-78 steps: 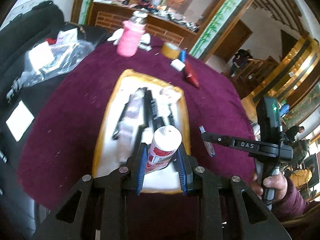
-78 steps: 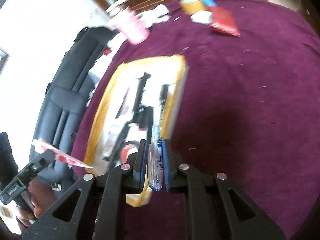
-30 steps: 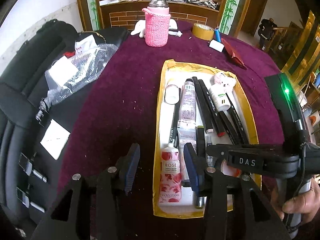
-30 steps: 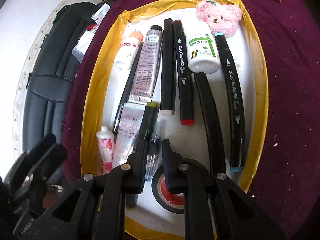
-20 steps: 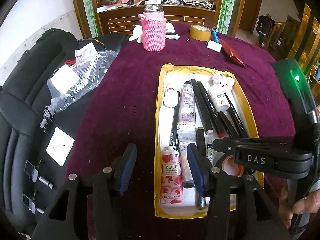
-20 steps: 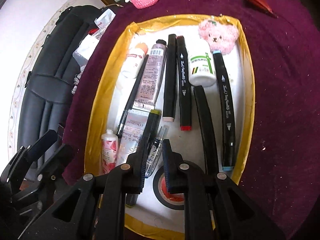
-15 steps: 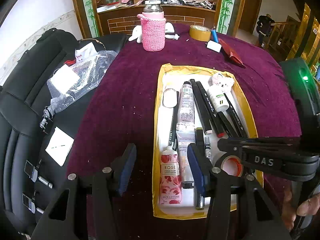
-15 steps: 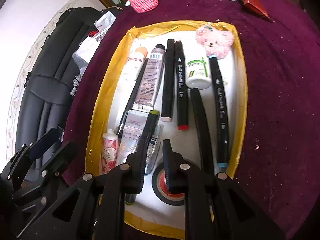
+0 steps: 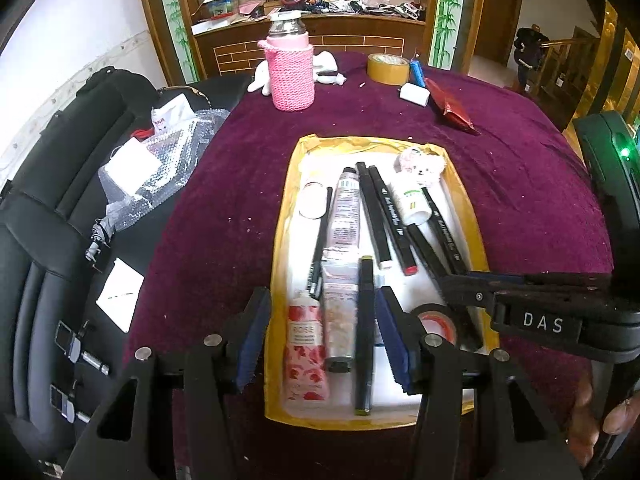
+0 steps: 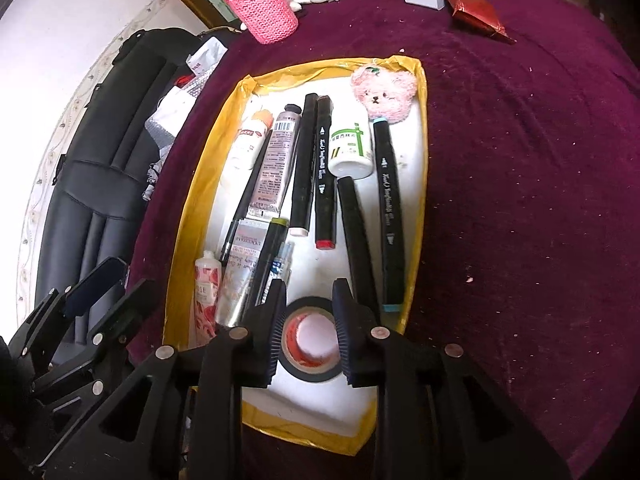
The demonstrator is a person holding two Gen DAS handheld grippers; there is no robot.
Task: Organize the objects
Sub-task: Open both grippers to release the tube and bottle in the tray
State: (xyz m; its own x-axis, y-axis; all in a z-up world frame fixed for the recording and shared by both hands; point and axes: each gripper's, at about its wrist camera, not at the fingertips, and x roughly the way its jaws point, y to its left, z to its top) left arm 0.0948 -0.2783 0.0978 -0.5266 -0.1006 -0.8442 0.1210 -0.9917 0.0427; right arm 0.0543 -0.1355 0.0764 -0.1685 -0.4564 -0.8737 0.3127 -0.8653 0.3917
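A yellow-rimmed tray [image 9: 280,240] [image 10: 192,200] with a white floor lies on the purple cloth. It holds several black markers [image 10: 308,168], tubes, a white bottle [image 10: 352,148] and a pink bear [image 10: 386,92]. My left gripper [image 9: 322,312] hangs open above the tray's near end, over the rose tube [image 9: 304,344], which lies free. My right gripper [image 10: 308,304] hovers above a black tape roll [image 10: 312,376]. Its jaws are opening and nothing is between them. The small clear vial with a blue label [image 10: 282,264] lies in the tray just left of it.
At the far side of the table stand a flask in a pink knitted sleeve [image 9: 292,72], a yellow tape roll [image 9: 388,68], a white eraser [image 9: 414,92] and a red packet [image 9: 450,106]. A black chair with bubble wrap [image 9: 160,168] stands to the left.
The rose tube and the clear vial, held earlier, now lie in the tray. Both grippers have drawn back and up from it. The right jaws have parted.
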